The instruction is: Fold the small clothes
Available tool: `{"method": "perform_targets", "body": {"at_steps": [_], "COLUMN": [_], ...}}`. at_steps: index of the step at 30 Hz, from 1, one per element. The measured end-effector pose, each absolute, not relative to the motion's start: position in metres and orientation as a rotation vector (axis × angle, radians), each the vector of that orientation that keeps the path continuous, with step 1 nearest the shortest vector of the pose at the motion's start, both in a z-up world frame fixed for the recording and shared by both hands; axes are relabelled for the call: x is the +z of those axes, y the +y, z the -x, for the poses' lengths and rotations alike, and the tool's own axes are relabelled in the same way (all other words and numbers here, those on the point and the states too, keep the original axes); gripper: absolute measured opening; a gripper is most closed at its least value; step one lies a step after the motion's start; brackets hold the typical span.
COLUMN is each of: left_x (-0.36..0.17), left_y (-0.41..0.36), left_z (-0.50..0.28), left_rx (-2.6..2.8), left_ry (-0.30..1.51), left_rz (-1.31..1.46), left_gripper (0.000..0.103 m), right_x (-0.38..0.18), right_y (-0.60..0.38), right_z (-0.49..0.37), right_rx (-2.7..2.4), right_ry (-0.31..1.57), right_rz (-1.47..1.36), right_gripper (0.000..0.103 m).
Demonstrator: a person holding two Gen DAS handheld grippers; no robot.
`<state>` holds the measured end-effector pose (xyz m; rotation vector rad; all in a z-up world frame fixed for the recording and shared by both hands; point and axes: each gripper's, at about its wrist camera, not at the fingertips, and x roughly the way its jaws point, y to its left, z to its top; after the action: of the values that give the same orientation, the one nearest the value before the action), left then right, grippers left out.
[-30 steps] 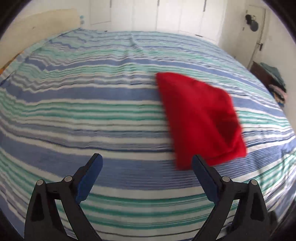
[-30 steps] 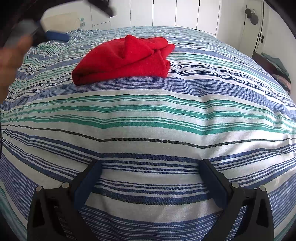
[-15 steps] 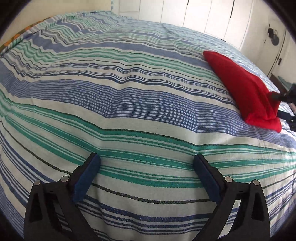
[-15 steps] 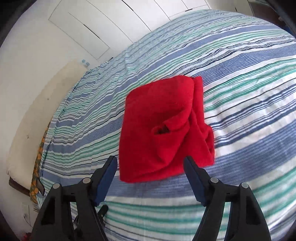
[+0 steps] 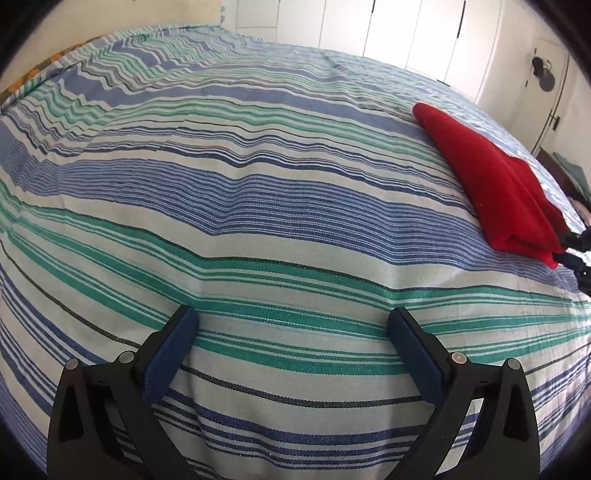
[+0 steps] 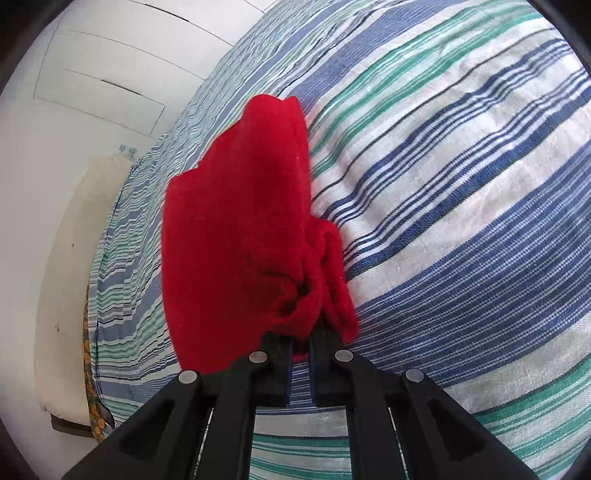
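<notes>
A red cloth (image 5: 495, 184), loosely folded, lies on the striped bedspread (image 5: 258, 206) at the right in the left wrist view. My left gripper (image 5: 291, 314) hovers open over bare bedspread, well left of the cloth, with nothing between its fingers. In the right wrist view the red cloth (image 6: 240, 221) fills the middle. My right gripper (image 6: 301, 336) is closing its jaws on the cloth's bunched near edge, which sits pinched between the pads. That same right gripper (image 5: 565, 247) shows at the cloth's near corner in the left wrist view.
The bedspread (image 6: 461, 221) covers the whole bed. White wardrobe doors (image 5: 406, 33) stand behind it, and a door (image 5: 543, 92) at the far right. A pile of clothes (image 5: 574, 177) lies beyond the right edge. A cream panel (image 6: 70, 236) runs along the bed's far side.
My right gripper rolled, came up to the red cloth and closed from wide open onto its near edge. My left gripper dropped lower and drew away; the cloth now sits at its right.
</notes>
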<state>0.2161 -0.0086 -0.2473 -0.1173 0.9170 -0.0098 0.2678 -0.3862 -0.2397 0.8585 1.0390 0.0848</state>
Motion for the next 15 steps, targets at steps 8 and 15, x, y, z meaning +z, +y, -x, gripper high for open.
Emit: {"method": "perform_targets", "body": {"at_steps": [8,15], "left_x": [-0.249,-0.248], "left_y": [-0.008,-0.007], "left_z": [-0.213,-0.211], "left_rx": [-0.015,-0.016], "left_ry": [0.906,0.899], "left_rz": [0.12,0.126], "left_gripper": [0.102,0.102], "right_x": [-0.143,-0.222], "right_y": [-0.387,-0.345], "right_z": [-0.278,-0.357], "right_rx": [0.116,0.301], "right_ry": [0.882,1.161], "right_rz": [-0.491,-0.29], "right_gripper": [0.029,0.027]}}
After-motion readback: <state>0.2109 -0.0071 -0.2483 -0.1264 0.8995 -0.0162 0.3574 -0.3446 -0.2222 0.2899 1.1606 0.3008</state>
